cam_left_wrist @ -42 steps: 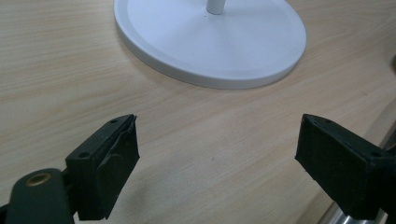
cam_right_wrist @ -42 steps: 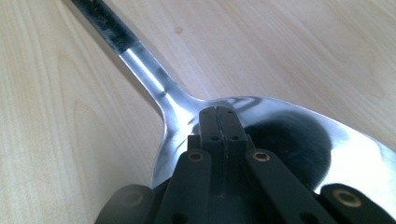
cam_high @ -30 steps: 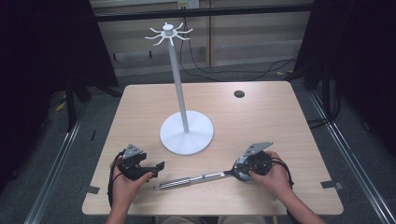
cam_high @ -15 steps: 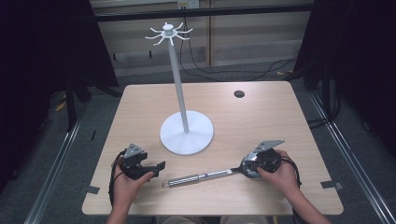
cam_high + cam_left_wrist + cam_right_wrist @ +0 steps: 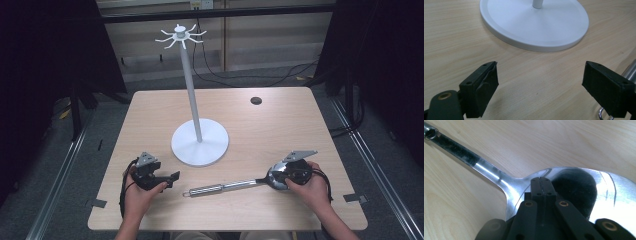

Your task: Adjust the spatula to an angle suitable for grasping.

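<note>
The right gripper (image 5: pixel 286 176), jaws closed on the ladle (image 5: pixel 235 185), holds its bowl; the handle stretches across the bench toward the open-jawed left gripper (image 5: pixel 170 178).

In the high view the right tool (image 5: pixel 280 176) and the hand (image 5: pixel 306 186) behind it cover most of the ladle's (image 5: pixel 235 185) bowl, so whether the tips press on the metal cannot be told from there. In the right gripper view the bowl runs off the right and bottom edges, and the handle leaves at the top left corner. The left gripper view cuts the white stand's base (image 5: pixel 534 22) at the top (its pole (image 5: pixel 537 3) shows as a stub). The small dark disc (image 5: pixel 256 100) at the desk's (image 5: pixel 280 125) far side is too small to identify.
</note>
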A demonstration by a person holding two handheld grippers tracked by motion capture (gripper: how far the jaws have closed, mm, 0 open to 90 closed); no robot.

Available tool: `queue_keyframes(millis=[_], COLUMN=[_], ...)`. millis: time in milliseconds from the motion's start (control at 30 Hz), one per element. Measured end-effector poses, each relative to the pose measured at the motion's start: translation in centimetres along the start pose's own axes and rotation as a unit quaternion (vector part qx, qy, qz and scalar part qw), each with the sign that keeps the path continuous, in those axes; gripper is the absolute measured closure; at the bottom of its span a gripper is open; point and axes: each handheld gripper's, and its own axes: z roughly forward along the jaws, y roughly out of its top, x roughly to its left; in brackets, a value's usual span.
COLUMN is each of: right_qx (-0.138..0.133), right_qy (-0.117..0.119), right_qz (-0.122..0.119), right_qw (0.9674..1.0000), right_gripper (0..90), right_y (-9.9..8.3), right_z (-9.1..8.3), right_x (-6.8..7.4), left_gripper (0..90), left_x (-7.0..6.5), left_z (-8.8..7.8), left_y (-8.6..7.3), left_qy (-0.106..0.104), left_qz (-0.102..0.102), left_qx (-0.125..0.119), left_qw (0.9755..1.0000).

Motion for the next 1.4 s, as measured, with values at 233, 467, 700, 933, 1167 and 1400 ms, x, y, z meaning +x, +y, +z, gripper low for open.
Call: queue_keyframes(millis=[233, 467, 700, 933, 1167, 1400], right_qx=[-0.003, -0.007, -0.019, -0.009, 0.025, 0.052], right_qy=[-0.004, -0.005, 0.029, 0.053, 0.070, 0.073], right_qz=[0.006, -0.014, -0.053, -0.077, -0.139, -0.185], right_qw=[1.0000, 0.9999, 0.9980, 0.9956, 0.9875, 0.9787], right_gripper=[90.0, 90.0, 75.6, 53.8, 40.0, 39.3], right_y=[-0.4, -0.3, 0.9, 2.0, 3.2, 4.1], right_z=[-0.4, -0.7, -1.1, -0.7, 0.8, 1.9], right_x=[-0.4, -0.1, 0.9, 1.8, 3.4, 4.2], left_gripper=[12.9, 12.7, 12.7, 12.8, 12.7, 12.7], left_x=[-0.2, -0.3, 0.0, 0.1, 0.1, 0.2], left_z=[0.3, 0.4, 0.5, 0.5, 0.4, 0.4], left_y=[0.2, 0.4, 0.3, 0.3, 0.2, 0.2], left_qy=[-0.002, -0.006, -0.005, -0.007, -0.006, -0.005], left_qz=[0.000, -0.002, -0.005, -0.005, -0.005, -0.008], left_qx=[-0.002, -0.004, -0.001, 0.000, 0.001, 0.000], left_qw=[1.0000, 1.0000, 1.0000, 1.0000, 1.0000, 1.0000])
